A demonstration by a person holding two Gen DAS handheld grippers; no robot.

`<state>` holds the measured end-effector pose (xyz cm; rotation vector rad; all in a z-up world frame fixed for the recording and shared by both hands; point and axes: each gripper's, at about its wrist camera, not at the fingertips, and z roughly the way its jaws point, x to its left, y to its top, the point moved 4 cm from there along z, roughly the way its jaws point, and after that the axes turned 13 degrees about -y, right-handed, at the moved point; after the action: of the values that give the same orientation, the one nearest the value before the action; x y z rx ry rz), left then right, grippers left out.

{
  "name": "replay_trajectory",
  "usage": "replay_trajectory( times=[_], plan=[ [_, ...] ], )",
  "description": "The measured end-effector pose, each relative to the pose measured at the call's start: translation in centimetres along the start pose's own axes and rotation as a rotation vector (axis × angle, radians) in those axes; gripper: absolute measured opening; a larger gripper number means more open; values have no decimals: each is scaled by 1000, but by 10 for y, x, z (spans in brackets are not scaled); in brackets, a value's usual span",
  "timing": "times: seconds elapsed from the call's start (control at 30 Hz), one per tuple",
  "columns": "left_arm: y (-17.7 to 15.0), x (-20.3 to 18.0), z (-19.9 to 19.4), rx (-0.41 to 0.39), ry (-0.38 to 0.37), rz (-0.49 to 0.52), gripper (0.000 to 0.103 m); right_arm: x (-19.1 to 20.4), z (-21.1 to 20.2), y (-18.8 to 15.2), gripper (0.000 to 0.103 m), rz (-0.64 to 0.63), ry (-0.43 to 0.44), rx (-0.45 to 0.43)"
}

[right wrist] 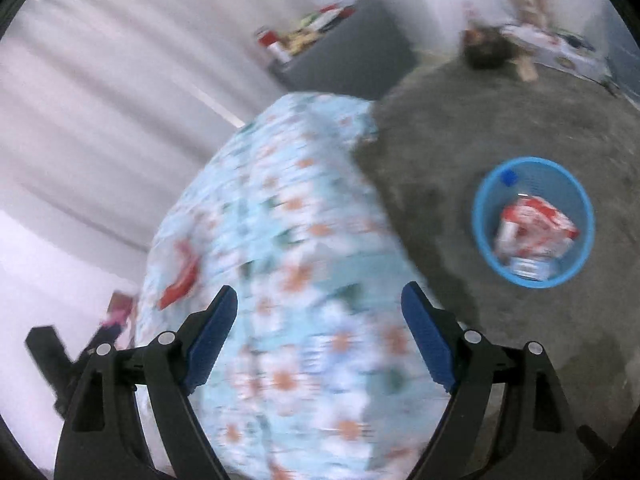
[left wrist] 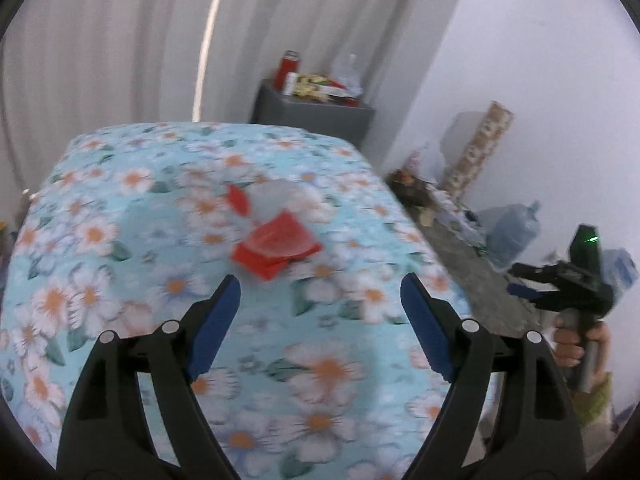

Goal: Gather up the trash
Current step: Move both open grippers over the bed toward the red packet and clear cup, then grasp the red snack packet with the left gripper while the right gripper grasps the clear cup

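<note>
Both grippers empty, jaws spread wide. Left gripper (left wrist: 320,300) hangs over the flowered table (left wrist: 120,208), tilted down, aimed at the red wrapper (left wrist: 278,246) lying mid-table just ahead of its fingertips, not touching. Looks like a lineup for the next pick; jaws apart because nothing is grabbed yet.

Right gripper (right wrist: 320,312) sits off the table's edge, nothing between its pads. The blue bin (right wrist: 533,222) stands on the grey floor (right wrist: 440,140) beside the table, well apart from the wrapper, already holding red-and-white packaging (right wrist: 532,232) and something with a blue cap. Bin low and to the side, so trash has to be carried off the table and dropped in.

Hard to read: both views are motion-blurred. A pale clear or white thing (left wrist: 276,196) lies against the wrapper with another red scrap (left wrist: 239,200) beside it; can't tell if it's one bag or separate pieces. In the right view the wrapper is only a red smear. Grey cabinet (left wrist: 312,116) clutter behind is unreadable. The person shows only as a hand (left wrist: 570,344) on the right gripper's handle, cut off at the frame edge.
</note>
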<state>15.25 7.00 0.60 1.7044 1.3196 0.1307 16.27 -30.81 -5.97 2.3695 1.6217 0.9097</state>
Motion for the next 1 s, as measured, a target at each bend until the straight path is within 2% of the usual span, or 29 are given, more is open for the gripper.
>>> replay_trajectory(
  times=[0.07, 0.2, 0.33, 0.5, 0.63, 0.7, 0.8, 0.83, 0.87, 1.0],
  plan=[
    [-4, 11, -3, -2, 14, -15, 78, 31, 6, -3, 82, -62, 38, 12],
    [-14, 31, -5, 9, 66, -38, 78, 109, 13, -12, 82, -289, 97, -27],
    [-25, 48, 0, 70, 122, -43, 78, 187, 34, -17, 83, -470, 160, -29],
    [-29, 62, 7, 91, 104, -76, 78, 255, 83, -5, 84, -595, 100, -38],
    [-28, 73, 14, 90, 93, -108, 78, 287, 128, -4, 84, -701, 8, 2],
    [-28, 76, 17, 90, 86, -120, 78, 290, 145, -6, 84, -734, -59, 23],
    [-29, 78, 22, 90, 73, -135, 78, 286, 162, -5, 83, -739, -106, 37],
    [-29, 78, 23, 91, 70, -138, 78, 282, 162, -4, 71, -721, -93, 41],
    [-30, 78, 25, 93, 65, -143, 77, 280, 162, -1, 68, -700, -79, 51],
    [-28, 79, 33, 88, 18, -177, 75, 267, 148, 11, 68, -594, -13, 35]
  ],
)
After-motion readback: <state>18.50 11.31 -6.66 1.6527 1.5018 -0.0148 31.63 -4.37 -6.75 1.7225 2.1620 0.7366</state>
